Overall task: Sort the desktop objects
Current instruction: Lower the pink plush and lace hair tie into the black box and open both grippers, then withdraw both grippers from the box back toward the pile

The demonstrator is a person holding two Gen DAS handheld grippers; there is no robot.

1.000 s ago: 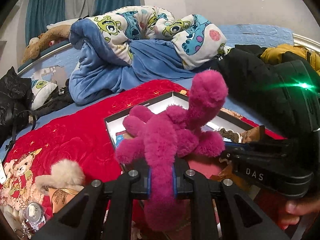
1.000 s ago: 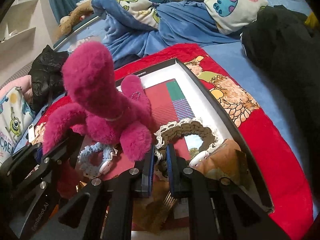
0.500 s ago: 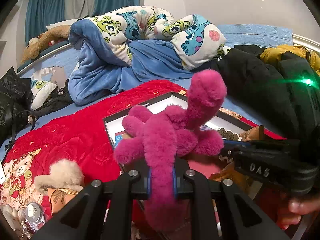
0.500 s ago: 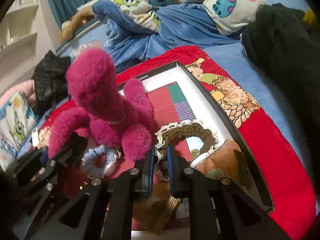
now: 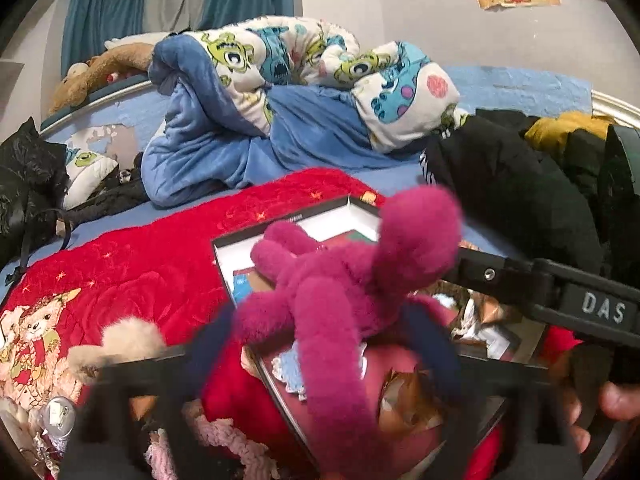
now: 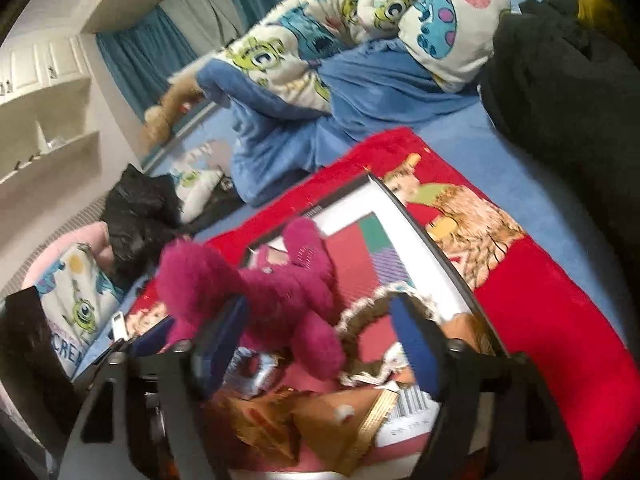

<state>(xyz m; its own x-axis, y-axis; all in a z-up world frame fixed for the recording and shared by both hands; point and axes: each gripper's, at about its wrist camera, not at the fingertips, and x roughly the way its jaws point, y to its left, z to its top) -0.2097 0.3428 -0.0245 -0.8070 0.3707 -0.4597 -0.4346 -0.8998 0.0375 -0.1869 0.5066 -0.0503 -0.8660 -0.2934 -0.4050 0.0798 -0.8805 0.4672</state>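
A magenta plush toy (image 5: 340, 280) lies limp over a shallow black-rimmed box (image 5: 288, 218) on the red blanket. My left gripper (image 5: 320, 344) is blurred and its jaws are opening wide. One long limb of the toy hangs between them, and neither pad presses on it. My right gripper (image 6: 318, 338) is opening too, its blue pads (image 6: 412, 344) standing apart on either side of a leg of the toy (image 6: 280, 288), free of it. In the box (image 6: 424, 240) lie a brown lace scrunchie (image 6: 376, 308), a light blue scrunchie (image 6: 256, 368) and brown wrappers (image 6: 320, 412).
The right gripper's black arm (image 5: 560, 296) crosses the left wrist view, with a person's fingers (image 5: 616, 400) below it. A beige furry toy (image 5: 128, 340) and a pink knitted piece (image 5: 224, 436) lie left of the box. A bunched blue blanket (image 5: 224, 152) and a black jacket (image 5: 500, 184) lie behind.
Both grippers went from shut to wide apart. The left one let go of the toy's limb, and the toy has slumped lower over the box. The right wrist view has risen and rolled.
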